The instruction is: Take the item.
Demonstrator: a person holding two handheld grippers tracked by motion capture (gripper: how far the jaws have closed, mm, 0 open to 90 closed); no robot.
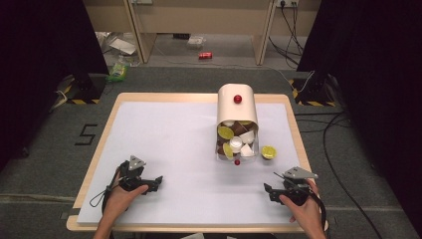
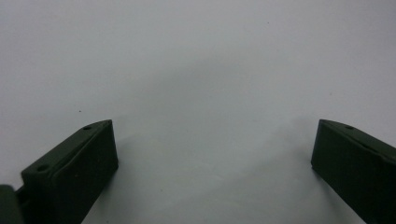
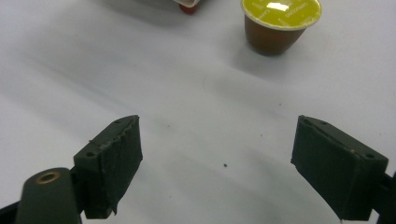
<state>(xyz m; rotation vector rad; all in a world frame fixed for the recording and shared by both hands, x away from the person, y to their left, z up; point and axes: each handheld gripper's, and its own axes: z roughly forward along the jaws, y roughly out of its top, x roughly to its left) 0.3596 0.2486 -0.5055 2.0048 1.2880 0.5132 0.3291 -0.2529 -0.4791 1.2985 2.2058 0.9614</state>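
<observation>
A cream capsule dispenser [image 1: 237, 107] with a red knob [image 1: 238, 99] stands at the back right of the white mat [image 1: 169, 149]. Its clear drawer [image 1: 237, 142] is pulled out toward me and holds several coffee capsules, brown, white and yellow-lidded. One brown capsule with a yellow lid [image 1: 268, 152] [image 3: 280, 23] sits on the mat just right of the drawer. My left gripper [image 1: 158, 180] [image 2: 212, 163] rests open near the front left, over bare mat. My right gripper [image 1: 267, 189] [image 3: 217, 158] is open near the front right, short of the loose capsule.
The mat lies on a wooden table [image 1: 99, 144] whose edges frame it. Beyond the table are grey floor, a red can [image 1: 205, 56], cables [image 1: 333, 149] at the right, and black curtains on both sides.
</observation>
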